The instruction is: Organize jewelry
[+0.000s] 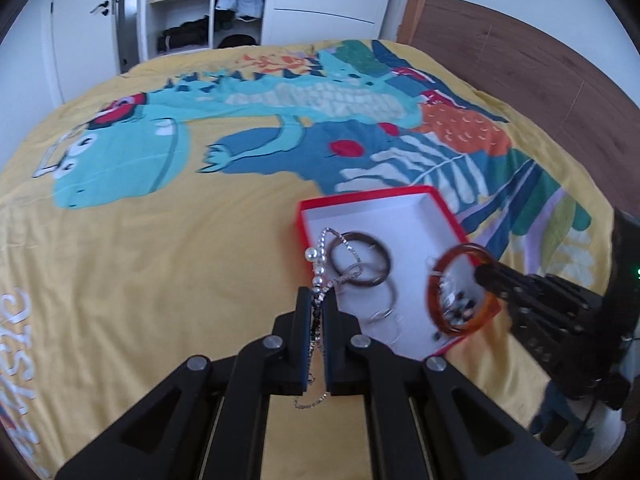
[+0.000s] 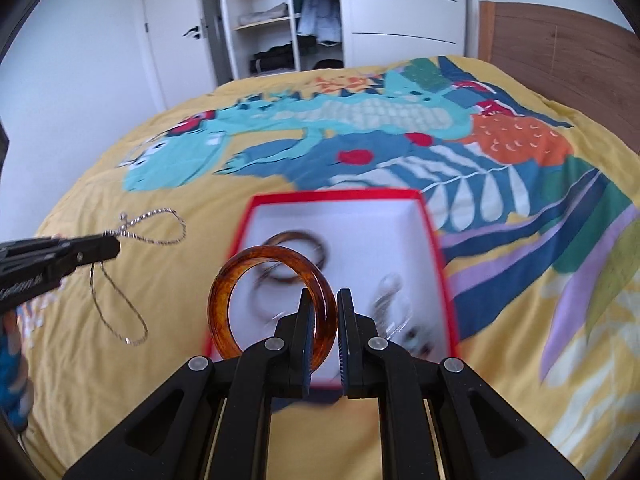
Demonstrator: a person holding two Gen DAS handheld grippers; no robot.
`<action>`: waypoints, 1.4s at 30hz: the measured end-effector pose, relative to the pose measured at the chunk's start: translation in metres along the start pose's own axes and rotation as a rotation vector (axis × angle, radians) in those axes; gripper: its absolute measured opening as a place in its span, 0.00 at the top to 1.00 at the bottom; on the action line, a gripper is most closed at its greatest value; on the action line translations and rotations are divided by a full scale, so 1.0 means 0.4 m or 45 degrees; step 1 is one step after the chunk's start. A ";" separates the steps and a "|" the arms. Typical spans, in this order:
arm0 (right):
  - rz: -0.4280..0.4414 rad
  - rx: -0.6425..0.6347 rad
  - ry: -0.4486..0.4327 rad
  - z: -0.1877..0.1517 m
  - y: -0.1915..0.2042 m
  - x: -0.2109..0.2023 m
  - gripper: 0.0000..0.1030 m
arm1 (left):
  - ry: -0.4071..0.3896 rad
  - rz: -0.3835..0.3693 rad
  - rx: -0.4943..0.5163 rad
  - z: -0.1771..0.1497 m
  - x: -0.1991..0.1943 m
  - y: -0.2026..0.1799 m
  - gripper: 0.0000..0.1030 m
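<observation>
A red box (image 1: 444, 204) with a white inside lies on the bed; it also shows in the right wrist view (image 2: 436, 264). In it lie a dark brown bangle (image 1: 360, 258), thin silver rings (image 1: 386, 308) and small dark beads (image 1: 460, 308). My left gripper (image 1: 318, 298) is shut on a silver chain necklace with pearls (image 1: 318, 260), held at the box's near left edge; the chain loops show in the right wrist view (image 2: 160, 226). My right gripper (image 2: 325, 300) is shut on an amber tortoiseshell bangle (image 2: 240, 280), held upright above the box's near side; it also shows in the left wrist view (image 1: 460, 292).
The bed has a yellow cover (image 1: 160, 260) with a teal dinosaur print. A wooden headboard (image 1: 520, 60) runs along the right. An open wardrobe (image 1: 192, 8) and a white door (image 2: 172, 32) stand beyond the bed's far end.
</observation>
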State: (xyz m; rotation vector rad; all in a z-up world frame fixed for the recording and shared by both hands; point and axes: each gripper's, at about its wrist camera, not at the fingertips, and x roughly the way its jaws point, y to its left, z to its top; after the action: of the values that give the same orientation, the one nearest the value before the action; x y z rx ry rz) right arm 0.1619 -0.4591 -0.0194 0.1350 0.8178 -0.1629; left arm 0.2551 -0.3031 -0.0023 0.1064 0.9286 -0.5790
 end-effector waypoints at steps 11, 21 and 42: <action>-0.049 0.041 0.138 0.083 -0.102 0.263 0.90 | 0.140 -0.007 -0.039 0.013 0.271 -0.086 0.96; -0.092 0.042 0.209 0.063 -0.109 0.315 0.90 | 0.124 0.014 -0.006 -0.010 0.282 -0.082 0.94; -0.114 0.099 0.080 0.018 -0.066 0.010 0.49 | 0.084 0.030 -0.038 -0.075 0.013 -0.042 0.65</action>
State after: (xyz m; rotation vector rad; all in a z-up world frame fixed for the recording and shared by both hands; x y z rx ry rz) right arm 0.1645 -0.4867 -0.0191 0.1777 0.8813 -0.2766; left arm 0.2271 -0.3094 -0.0221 0.1105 0.9985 -0.5420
